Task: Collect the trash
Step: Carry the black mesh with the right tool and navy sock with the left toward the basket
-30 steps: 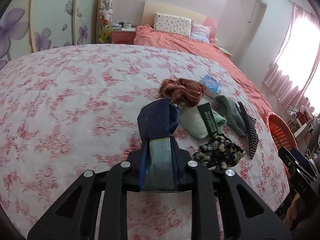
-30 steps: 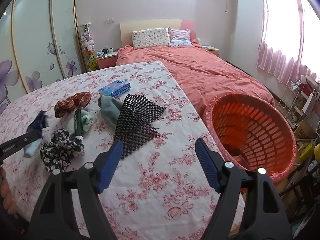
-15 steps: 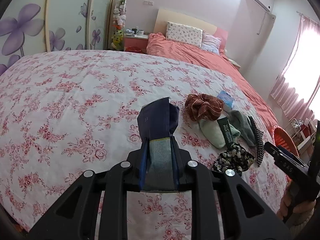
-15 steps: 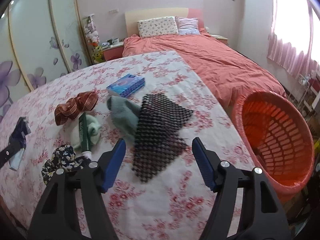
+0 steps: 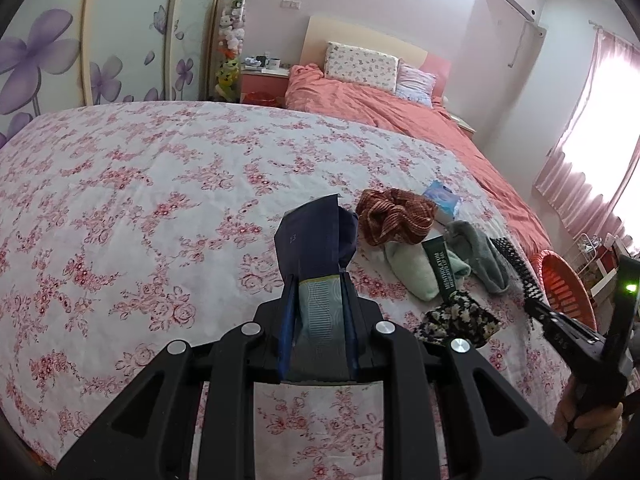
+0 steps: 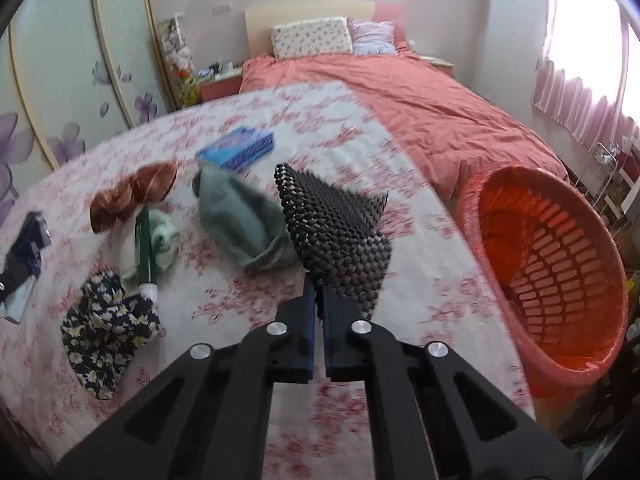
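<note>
My left gripper (image 5: 318,280) is shut on a dark blue wrapper (image 5: 308,240) with a grey-green end, held above the floral bedspread (image 5: 160,184). In the right wrist view this wrapper (image 6: 28,240) shows at the far left. My right gripper (image 6: 318,298) is closing tight on the near edge of a black mesh mat (image 6: 336,232), and its pads press on it. The mat's near edge is lifted and its far part lies on the bedspread. The orange laundry basket (image 6: 484,216) stands open just right of the mat, beside the bed.
Left of the mat lie a grey-green cloth (image 6: 236,216), a blue tissue pack (image 6: 236,148), a brown scrunchie (image 6: 132,196), a green tube (image 6: 143,244) on a pale green cloth (image 6: 166,240), and a black floral cloth (image 6: 108,324). A hand (image 5: 588,420) holds the right gripper.
The right gripper moved forward and down to the black mesh mat and shut on its near edge, which now stands lifted. The left gripper kept its hold on the dark blue wrapper.
</note>
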